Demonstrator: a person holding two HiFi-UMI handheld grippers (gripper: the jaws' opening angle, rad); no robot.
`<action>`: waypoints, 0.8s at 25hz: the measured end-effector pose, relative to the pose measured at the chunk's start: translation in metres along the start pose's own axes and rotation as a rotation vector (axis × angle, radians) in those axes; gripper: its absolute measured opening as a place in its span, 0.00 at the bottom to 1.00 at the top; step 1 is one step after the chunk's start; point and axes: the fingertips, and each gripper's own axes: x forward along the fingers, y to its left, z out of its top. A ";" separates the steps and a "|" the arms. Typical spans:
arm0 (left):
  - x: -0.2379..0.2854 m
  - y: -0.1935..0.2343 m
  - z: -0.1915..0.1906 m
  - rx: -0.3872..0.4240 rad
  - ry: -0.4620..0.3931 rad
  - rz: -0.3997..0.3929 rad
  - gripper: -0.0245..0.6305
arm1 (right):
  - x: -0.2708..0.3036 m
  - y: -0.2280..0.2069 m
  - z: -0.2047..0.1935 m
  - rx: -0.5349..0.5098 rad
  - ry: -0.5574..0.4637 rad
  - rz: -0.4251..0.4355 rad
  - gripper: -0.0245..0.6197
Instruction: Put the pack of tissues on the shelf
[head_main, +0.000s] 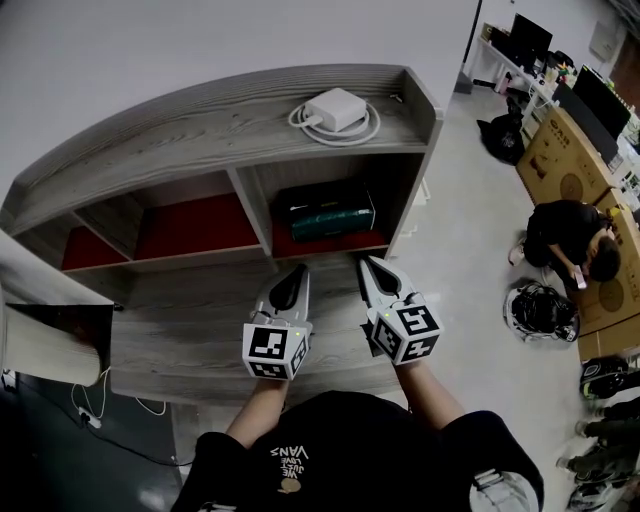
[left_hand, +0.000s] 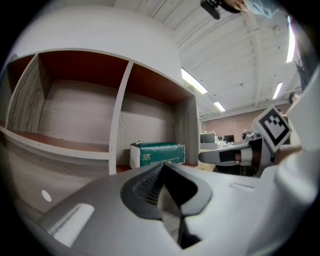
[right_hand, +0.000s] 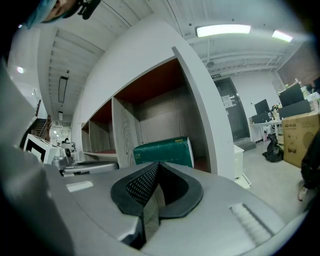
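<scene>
Grey wood is what we are seeing most of, in the big shelf (head_main: 200, 125) with its red floors inside. Below it we are looking at the flat wooden board (head_main: 170, 330) that is sticking out in front.

The green pack of tissues (head_main: 325, 212) is sitting inside the right-hand compartment of the shelf, on the red floor. It is lying flat, with its long side running left to right across the opening. We are guessing the job is just about finished, because the pack is already in its place.

The left gripper (head_main: 295, 272) and the right gripper (head_main: 368, 265) are hanging side by side above the board, near each other but not touching. Both are pointing at the shelf. The pack is lying straight ahead of them and a little higher, about in the middle between the two, so neither one is looking nearer to us. Both grippers are pinched tight together and are holding nothing. They are not touching the pack.

We are also seeing a small white charger (head_main: 337, 108) with its cable coiled around it, resting on top of the shelf.
</scene>
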 end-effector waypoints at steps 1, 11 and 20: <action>-0.004 -0.001 0.000 0.003 -0.004 -0.007 0.12 | -0.003 0.002 -0.003 -0.002 0.000 0.000 0.04; -0.040 -0.013 0.001 0.016 -0.025 -0.100 0.12 | -0.036 0.024 -0.016 -0.008 -0.004 -0.059 0.04; -0.074 -0.014 -0.006 0.009 -0.018 -0.166 0.12 | -0.061 0.052 -0.022 -0.035 -0.035 -0.104 0.04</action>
